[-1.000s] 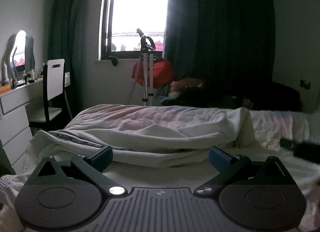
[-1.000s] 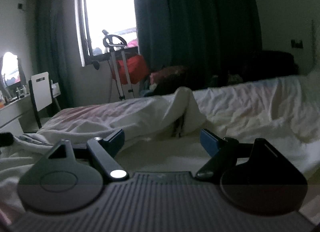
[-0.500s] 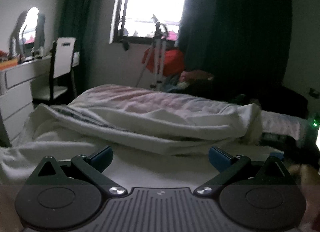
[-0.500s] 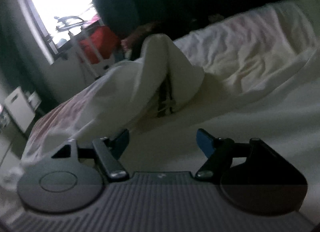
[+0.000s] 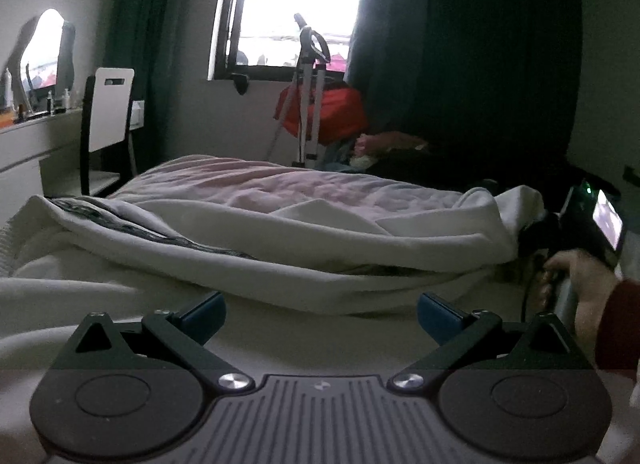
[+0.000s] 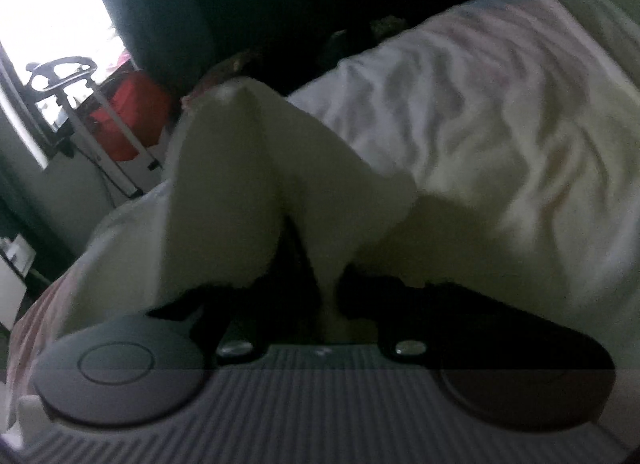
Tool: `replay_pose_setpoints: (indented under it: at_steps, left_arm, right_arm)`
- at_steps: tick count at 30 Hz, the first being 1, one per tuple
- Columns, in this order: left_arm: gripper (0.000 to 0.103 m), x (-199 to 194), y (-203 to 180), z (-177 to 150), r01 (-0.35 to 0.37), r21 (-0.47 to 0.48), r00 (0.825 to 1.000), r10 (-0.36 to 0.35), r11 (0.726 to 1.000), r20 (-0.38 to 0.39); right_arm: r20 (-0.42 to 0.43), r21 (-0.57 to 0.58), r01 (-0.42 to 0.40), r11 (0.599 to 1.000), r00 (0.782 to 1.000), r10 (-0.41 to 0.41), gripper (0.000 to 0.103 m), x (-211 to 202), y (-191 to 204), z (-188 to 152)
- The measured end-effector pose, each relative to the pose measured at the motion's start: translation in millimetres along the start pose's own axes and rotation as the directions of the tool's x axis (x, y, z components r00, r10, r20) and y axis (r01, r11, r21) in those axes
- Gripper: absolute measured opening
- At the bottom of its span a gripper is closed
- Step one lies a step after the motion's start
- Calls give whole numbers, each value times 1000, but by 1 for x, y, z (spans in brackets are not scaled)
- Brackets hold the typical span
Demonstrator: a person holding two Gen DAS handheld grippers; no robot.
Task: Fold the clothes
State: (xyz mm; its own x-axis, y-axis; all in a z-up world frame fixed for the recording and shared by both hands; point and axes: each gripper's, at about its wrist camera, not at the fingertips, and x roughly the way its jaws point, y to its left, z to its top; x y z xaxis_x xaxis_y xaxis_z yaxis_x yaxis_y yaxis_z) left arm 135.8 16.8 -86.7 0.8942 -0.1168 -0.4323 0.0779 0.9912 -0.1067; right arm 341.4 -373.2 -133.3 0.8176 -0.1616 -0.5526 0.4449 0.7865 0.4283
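Plenty of open bed [image 5: 320,328] right in front of the left hand-held gripper [image 5: 320,310], nothing between its spread fingers. Further ahead the white garment [image 5: 320,260] ridges up across the path, and the right hand-held gripper [image 6: 316,300] is jammed up against that same fabric.

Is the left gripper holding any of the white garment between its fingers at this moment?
No, the left gripper is open, its blue fingertips spread apart short of the white garment.

Both fisheye views are dim and grainy, lit only by the blown-out window [image 5: 296,3] at twelve o'clock, its glare leaving the curtain [image 5: 472,63] near black, edges bowed, and the right wrist view motion-blurred throughout.
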Motion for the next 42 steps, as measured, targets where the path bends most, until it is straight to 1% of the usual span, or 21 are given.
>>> replay_pose_setpoints:
  at_steps: [3,4,5,7,9,12,15,18,20,22,25,28,29,33,37,42]
  left_arm:
    - [103,9,8,-1,-3,-61,999,0,998,-39]
    - [103,10,11,-1,-8,-79,999,5,997,-45]
    - [103,11,14,-1,-23,-96,998,17,995,-56]
    - [103,9,18,0,-28,-116,998,21,993,-60]
    - [103,6,21,1,-29,-133,998,21,991,-61]
    - [103,1,26,2,-30,-159,998,20,987,-63]
    - [103,-3,32,3,-32,-185,998,20,982,-65]
    - [103,-8,37,5,-34,-211,998,20,977,-67]
    - [103,-10,41,6,-35,-228,997,20,973,-68]
    - [103,-16,41,5,-33,-224,998,19,974,-63]
    - [103,-20,40,7,-29,-224,998,16,974,-59]
    - [103,-29,40,9,-37,-219,999,27,975,-48]
    - [103,-32,39,10,-41,-210,999,33,977,-40]
    - [103,-47,32,14,-70,-147,997,72,987,10]
    - [103,-48,24,19,-105,-112,992,112,988,60]
    - [103,-24,17,25,-158,-72,980,165,985,114]
  right_arm:
    - [100,-41,-31,999,994,35,11,-31,5,20]
    - [126,-46,-29,999,991,34,11,-42,5,28]
    - [155,-60,-17,998,988,26,10,-55,5,37]
    - [221,-104,17,994,975,7,10,-81,6,59]
    - [293,-141,61,988,956,-17,10,-107,5,87]
    - [394,-168,112,979,918,-38,10,-142,2,132]
    - [463,-251,179,951,885,-45,10,-171,6,153]
    - [467,-272,198,942,883,-51,10,-186,4,156]
    - [461,-283,203,937,886,-53,10,-189,-1,145]
    - [456,-291,207,934,888,-55,10,-192,-6,135]
    - [441,-279,196,940,896,-56,10,-195,-14,118]
    - [440,-265,197,944,896,-63,10,-196,-19,115]
    - [440,-258,198,946,895,-67,10,-196,-20,116]
    - [427,-217,211,953,898,-102,10,-168,-19,136]
    - [393,-170,240,956,906,-157,10,-113,-18,155]
    - [338,-146,304,941,910,-241,10,-16,-5,169]
